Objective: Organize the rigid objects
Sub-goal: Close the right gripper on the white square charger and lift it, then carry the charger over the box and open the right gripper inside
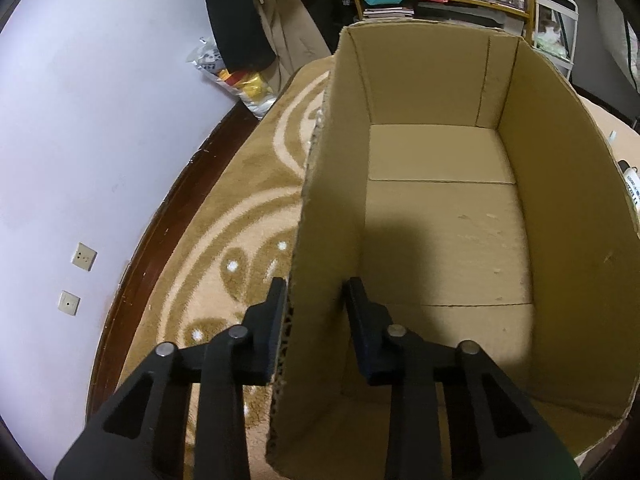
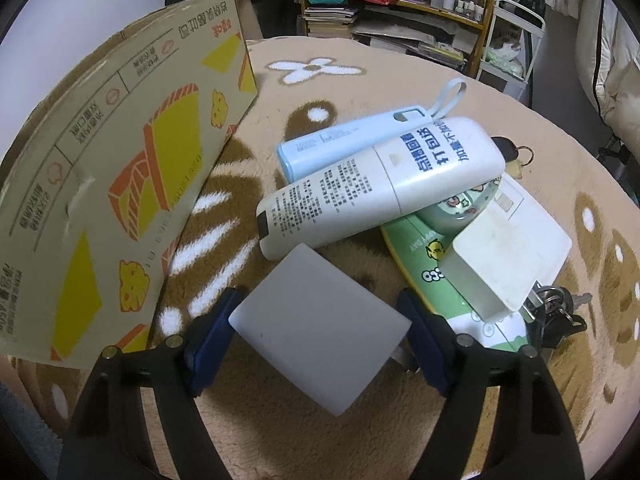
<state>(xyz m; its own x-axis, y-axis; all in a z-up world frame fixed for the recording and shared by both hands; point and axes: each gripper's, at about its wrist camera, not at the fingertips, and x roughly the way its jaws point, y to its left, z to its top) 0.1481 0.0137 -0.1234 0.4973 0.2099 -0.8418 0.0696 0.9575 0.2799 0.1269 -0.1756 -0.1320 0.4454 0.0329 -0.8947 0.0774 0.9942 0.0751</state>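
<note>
On the rug [image 1: 248, 184], the left gripper [image 1: 316, 320] is straddling the near wall of the box [image 1: 440, 220]: one finger is sitting outside against the corrugated edge, the other inside, standing a little off the inner face. So the jaws are parted about the cardboard rather than pinching it tight (the outer finger looks to be touching, the inner one not quite). Nothing is lying on the box floor, apart from the gripper's shadow.

Over in the right wrist view, the right gripper [image 2: 320, 332] is standing wide open around a grey block [image 2: 320, 332], a charger by its prongs at the near right corner. The block is lying flat on the rug between the two blue-padded fingers [image 2: 210, 328]; the left pad is sitting just beside its edge, the right one close to its corner, and I cannot tell whether either is pressing yet.

Just beyond the block, a white bottle [image 2: 380, 184] is resting tilted across a pale blue tube [image 2: 352, 140] with a loop strap. To the right, a white adapter [image 2: 492, 276] is sitting on a green card [image 2: 424, 256], with keys [image 2: 560, 312] beside it. The box's printed outer side [image 2: 120, 184] is rising at the left of that view, near the pile but apart from it.
</note>
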